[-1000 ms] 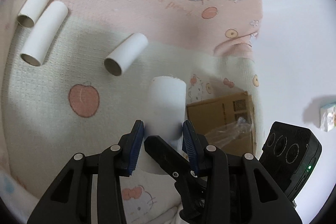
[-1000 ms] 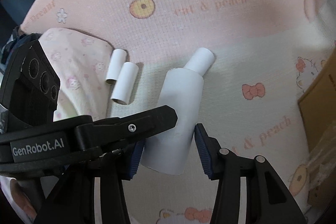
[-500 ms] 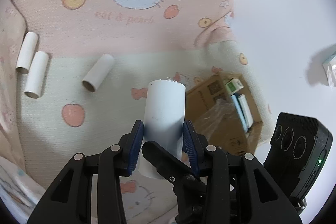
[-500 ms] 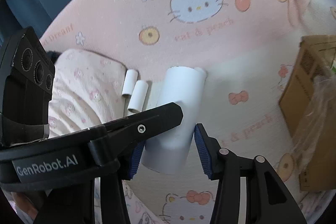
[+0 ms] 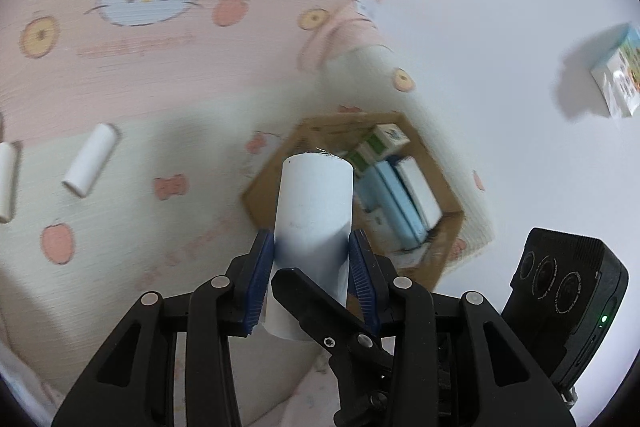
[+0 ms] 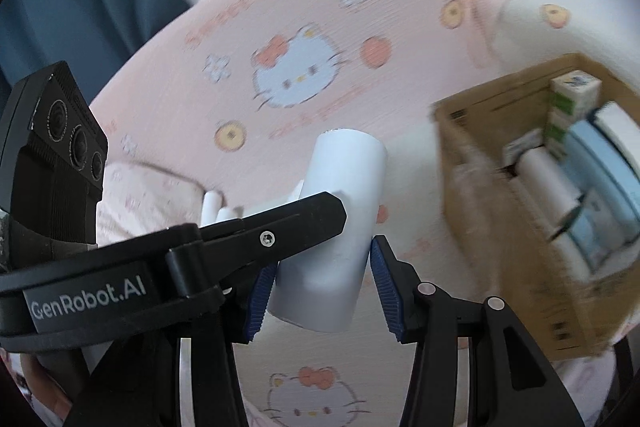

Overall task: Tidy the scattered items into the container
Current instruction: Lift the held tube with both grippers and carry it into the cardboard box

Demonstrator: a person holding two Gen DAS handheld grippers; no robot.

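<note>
Above the bed, both grippers' jaws clamp one white tube, left gripper and right gripper alike; carry it level over the cardboard box at right, lower inside, then release together

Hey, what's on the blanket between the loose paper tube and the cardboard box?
Nothing but printed blanket. In the left wrist view the stretch from the loose tube to the cardboard box is bare, showing only bow and peach prints.
</note>
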